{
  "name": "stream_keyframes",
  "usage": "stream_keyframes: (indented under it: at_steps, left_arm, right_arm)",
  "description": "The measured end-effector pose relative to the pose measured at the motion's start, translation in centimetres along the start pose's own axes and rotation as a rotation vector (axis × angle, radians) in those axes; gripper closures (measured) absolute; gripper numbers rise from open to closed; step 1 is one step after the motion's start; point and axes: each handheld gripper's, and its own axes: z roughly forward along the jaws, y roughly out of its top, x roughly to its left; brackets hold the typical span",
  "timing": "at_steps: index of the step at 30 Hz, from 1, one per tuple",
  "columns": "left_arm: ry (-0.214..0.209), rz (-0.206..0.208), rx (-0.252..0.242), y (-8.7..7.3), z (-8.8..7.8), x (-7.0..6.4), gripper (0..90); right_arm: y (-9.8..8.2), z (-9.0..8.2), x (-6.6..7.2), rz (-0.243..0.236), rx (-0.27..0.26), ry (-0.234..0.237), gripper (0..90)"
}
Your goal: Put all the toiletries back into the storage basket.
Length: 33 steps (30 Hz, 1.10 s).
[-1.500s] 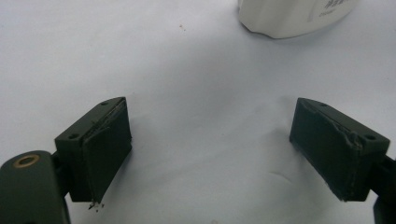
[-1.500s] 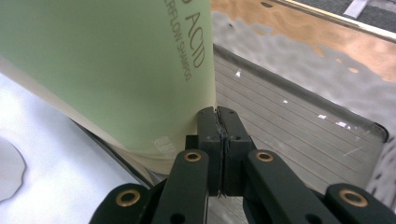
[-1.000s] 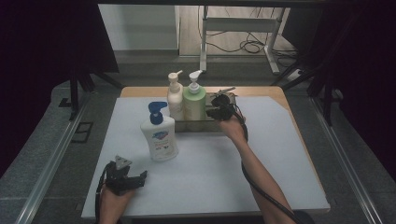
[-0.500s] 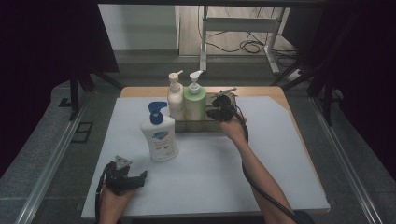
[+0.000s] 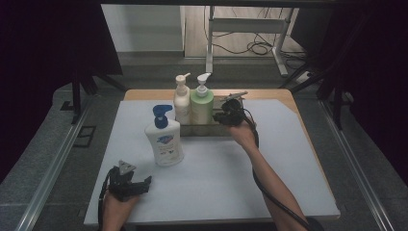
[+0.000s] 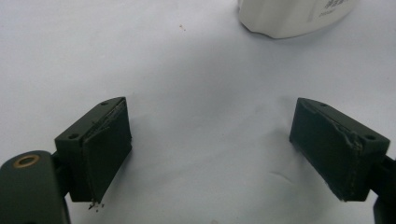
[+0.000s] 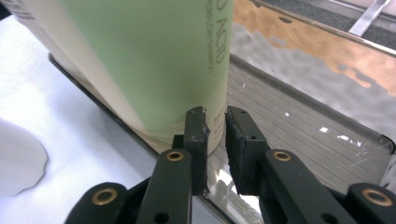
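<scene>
High view: the right gripper point(image 5: 230, 111) sits at frame centre beside the green bottle point(image 5: 202, 107) in the tray point(image 5: 211, 129); the left gripper point(image 5: 129, 179) rests lower left.

Left gripper view: jaws wide apart over the mat point(image 6: 196, 70).

Right gripper view: jaws just opening, a narrow empty gap, at the green bottle's point(image 7: 154, 60) base, centre.

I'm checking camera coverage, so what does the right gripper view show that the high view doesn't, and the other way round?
Right gripper view: the narrow gap between the right gripper's jaws, which have just been opening, with nothing clearly between them, and print on the green bottle. High view: the left gripper, the person's forearms and the bottles' pumps. Both: the green bottle standing in the tray, by the right gripper.
</scene>
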Motion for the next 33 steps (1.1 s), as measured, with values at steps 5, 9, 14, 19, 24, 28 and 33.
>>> stream_keyframes:
  at_steps: [5, 9, 14, 19, 24, 28, 33]
  left_arm:
    - [0.0, 0.0, 0.0, 0.0, 0.0, 0.0, 12.3]
    - [0.0, 0.0, 0.0, 0.0, 0.0, 0.0, 12.4]
    - [0.0, 0.001, 0.0, 0.0, 0.0, 0.0, 12.4]
    - [0.0, 0.001, 0.0, 0.0, 0.0, 0.0, 12.3]
    - [0.0, 0.001, 0.0, 0.0, 0.0, 0.0, 12.3]
    - [0.0, 0.001, 0.0, 0.0, 0.0, 0.0, 12.3]
    - [0.0, 0.001, 0.0, 0.0, 0.0, 0.0, 12.3]
  right_arm:
    - [-0.1, -0.9, 0.0, -0.018, -0.021, -0.006, 70.3]
    - [-0.3, -1.6, -0.2, -0.019, -0.038, -0.014, 61.2]
    - [-0.8, -2.6, -0.8, -0.003, -0.05, -0.007, 48.0]
    - [-1.4, -3.0, -1.1, -0.012, -0.038, 0.003, 37.7]
    - [-1.9, -3.7, -1.1, -0.019, -0.042, 0.004, 32.7]
    - [-2.1, -4.2, -1.0, -0.034, -0.044, 0.001, 29.4]
    - [-2.5, -5.0, -0.5, -0.069, -0.036, 0.023, 25.6]
